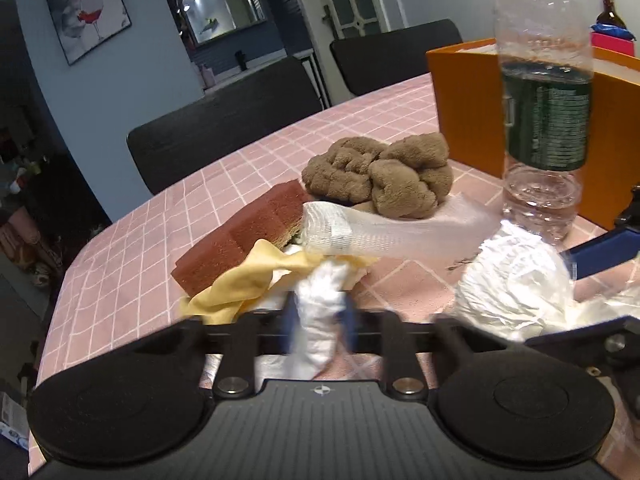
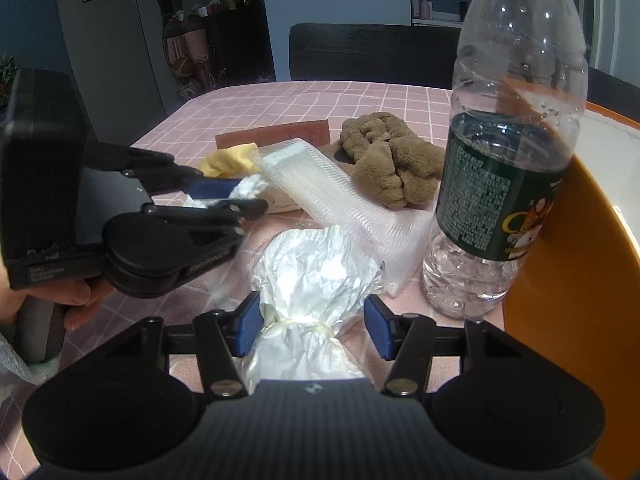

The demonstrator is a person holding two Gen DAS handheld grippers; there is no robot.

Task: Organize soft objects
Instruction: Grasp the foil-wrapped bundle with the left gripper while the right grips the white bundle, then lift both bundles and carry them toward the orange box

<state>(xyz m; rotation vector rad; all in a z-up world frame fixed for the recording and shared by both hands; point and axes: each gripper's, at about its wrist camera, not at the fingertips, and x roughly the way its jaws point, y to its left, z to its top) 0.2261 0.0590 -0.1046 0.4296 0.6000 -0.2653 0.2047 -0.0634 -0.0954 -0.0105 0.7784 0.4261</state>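
My left gripper [image 1: 320,316] is shut on a white crumpled wad [image 1: 322,312], beside a yellow cloth [image 1: 244,280]; it also shows in the right wrist view [image 2: 244,196] at left. Behind lie a red-brown sponge [image 1: 236,236], a white mesh foam sleeve [image 1: 384,228] and a brown fluffy towel [image 1: 380,176]. My right gripper [image 2: 312,328] is open, its blue pads either side of a crinkled white plastic bag [image 2: 312,276] tied with a band. The bag also shows in the left wrist view [image 1: 516,284].
A clear water bottle [image 2: 508,152] with a green label stands right of the bag. An orange box [image 1: 460,108] stands behind it at the right. The pink checked tablecloth [image 1: 160,248] ends at dark chairs [image 1: 224,128] at the far side.
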